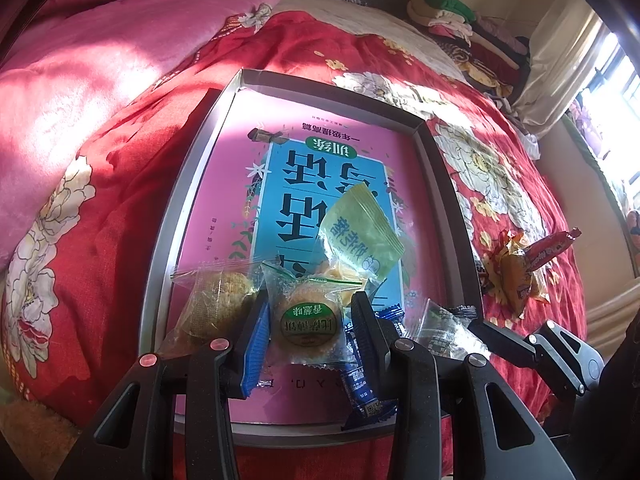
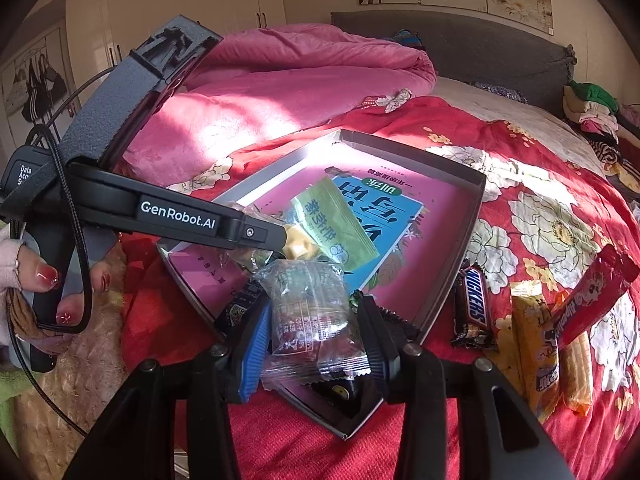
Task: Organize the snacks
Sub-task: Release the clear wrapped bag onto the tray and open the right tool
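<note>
Box lid holds book, green packet, cookies.

The left tool grips a clear-wrapped round biscuit over the grey tray on the red quilt.

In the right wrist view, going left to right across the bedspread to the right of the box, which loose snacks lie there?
Snickers bar → yellow wafer packet → red stick packet, which lies tilted above and across the yellow ones.

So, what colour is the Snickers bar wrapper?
Dark brown, with white lettering, on the Snickers bar; clearest in the right wrist view.
</note>
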Demonstrator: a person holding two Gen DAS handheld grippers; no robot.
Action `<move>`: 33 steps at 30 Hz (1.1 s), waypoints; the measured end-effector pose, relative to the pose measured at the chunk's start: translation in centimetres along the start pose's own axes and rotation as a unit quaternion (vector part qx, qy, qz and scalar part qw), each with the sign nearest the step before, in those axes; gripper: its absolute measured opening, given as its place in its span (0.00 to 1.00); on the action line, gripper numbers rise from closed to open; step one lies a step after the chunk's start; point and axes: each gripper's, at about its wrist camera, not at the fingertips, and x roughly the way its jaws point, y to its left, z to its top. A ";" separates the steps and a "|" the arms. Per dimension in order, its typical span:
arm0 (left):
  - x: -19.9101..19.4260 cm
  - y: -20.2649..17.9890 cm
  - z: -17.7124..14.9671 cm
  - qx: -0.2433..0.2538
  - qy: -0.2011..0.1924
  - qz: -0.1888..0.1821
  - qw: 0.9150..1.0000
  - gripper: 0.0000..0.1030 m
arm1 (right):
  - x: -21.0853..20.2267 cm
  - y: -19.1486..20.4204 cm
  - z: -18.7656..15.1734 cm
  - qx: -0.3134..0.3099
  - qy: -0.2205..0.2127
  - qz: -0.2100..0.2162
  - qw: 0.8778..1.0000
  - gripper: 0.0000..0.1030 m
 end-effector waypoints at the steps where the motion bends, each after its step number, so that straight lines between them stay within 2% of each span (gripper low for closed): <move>1: 0.0 0.0 0.0 0.000 -0.001 -0.001 1.000 0.40 | 0.0 0.0 0.0 0.000 0.002 0.001 1.000 0.46; 14: -1.7 -0.1 0.5 -0.005 -0.042 -0.021 0.999 0.42 | -1.3 -0.7 0.2 0.021 -0.015 -0.001 1.000 0.52; 25: -4.2 -0.9 0.9 0.007 -0.101 -0.051 0.994 0.60 | -4.2 -3.6 0.6 0.058 -0.052 -0.026 0.997 0.53; 33: -5.3 -1.2 0.9 0.009 -0.129 -0.056 0.990 0.66 | -7.0 -6.9 0.5 0.100 -0.086 -0.057 0.990 0.54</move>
